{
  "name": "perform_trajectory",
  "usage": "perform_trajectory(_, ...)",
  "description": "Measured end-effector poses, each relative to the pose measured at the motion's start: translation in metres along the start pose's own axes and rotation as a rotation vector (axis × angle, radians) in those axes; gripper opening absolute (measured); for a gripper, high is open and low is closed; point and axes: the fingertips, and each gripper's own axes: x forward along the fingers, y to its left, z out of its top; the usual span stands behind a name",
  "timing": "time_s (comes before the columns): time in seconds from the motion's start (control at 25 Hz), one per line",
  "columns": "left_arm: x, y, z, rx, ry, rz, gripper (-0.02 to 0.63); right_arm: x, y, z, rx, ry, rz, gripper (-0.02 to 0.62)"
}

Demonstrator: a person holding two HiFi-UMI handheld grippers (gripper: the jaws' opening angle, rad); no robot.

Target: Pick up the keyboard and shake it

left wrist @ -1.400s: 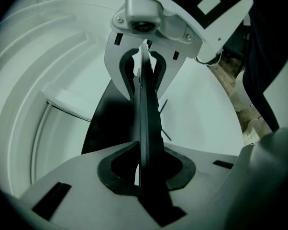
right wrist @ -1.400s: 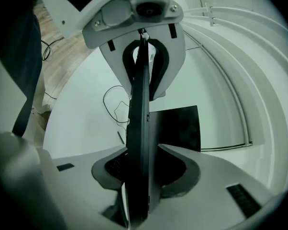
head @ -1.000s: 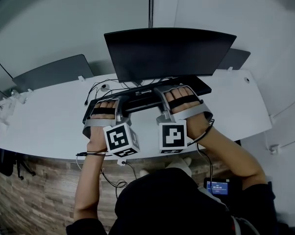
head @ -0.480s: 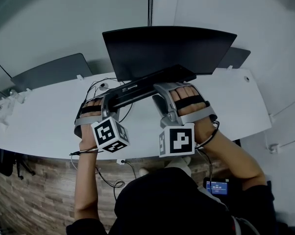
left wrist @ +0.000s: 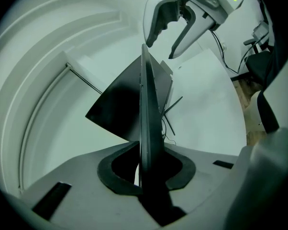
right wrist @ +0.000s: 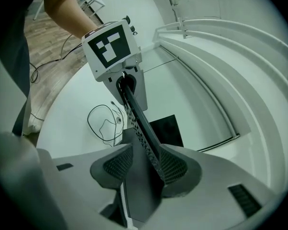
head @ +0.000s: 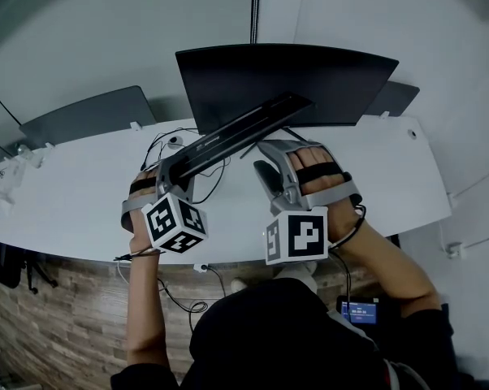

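Observation:
The black keyboard (head: 236,132) hangs above the white desk (head: 74,201), tilted, its right end raised toward the monitor. My left gripper (head: 174,175) is shut on its left end; in the left gripper view the thin edge (left wrist: 145,109) stands clamped between the jaws (left wrist: 145,164). My right gripper (head: 261,159) sits under the keyboard's right half. In the right gripper view the keyboard (right wrist: 137,123) slants down from the left gripper (right wrist: 126,83) into my right gripper (right wrist: 146,164). It leans on the right pad, with a gap to the left pad. The right gripper (left wrist: 165,37) shows parted fingers with nothing between them.
A black monitor (head: 285,80) stands just behind the keyboard. Loose cables (head: 167,145) lie on the desk under the keyboard's left part. Grey divider panels (head: 82,116) line the desk's far edge. The wooden floor (head: 58,299) shows below the near edge.
The keyboard has swung from level to steeply tilted, right end up and away. My left gripper moved left and toward me. The right jaws' grip on the keyboard has loosened.

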Motion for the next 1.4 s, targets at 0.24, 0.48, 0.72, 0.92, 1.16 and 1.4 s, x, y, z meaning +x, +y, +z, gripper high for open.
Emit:
perform_trajectory(0.24, -0.005, 0.01, 0.005, -0.089, -0.054, 0.009, 0.089, 0.006, 0.0, 0.001, 0.032, -0.011, 0.008, 0.179)
perform_trajectory(0.48, -0.013, 0.017, 0.012, -0.172, -0.115, 0.01, 0.089, 0.009, -0.001, 0.001, 0.099, -0.027, 0.023, 0.179)
perform_trajectory(0.72, -0.021, 0.022, 0.02, -0.248, -0.183, 0.024, 0.089, 0.007, -0.002, 0.004, 0.204, -0.061, 0.055, 0.179)
perform_trajectory(0.92, -0.028, 0.024, 0.026, -0.339, -0.248, 0.018, 0.089, 0.007, -0.006, 0.004, 0.283, -0.076, 0.054, 0.146)
perform_trajectory(1.16, -0.04, 0.027, 0.036, -0.419, -0.334, 0.002, 0.089, 0.004, -0.013, 0.007, 0.38, -0.116, 0.068, 0.124)
perform_trajectory(1.4, -0.047, 0.032, 0.041, -0.505, -0.412, -0.027, 0.089, 0.005, -0.014, 0.014, 0.493, -0.173, 0.117, 0.124)
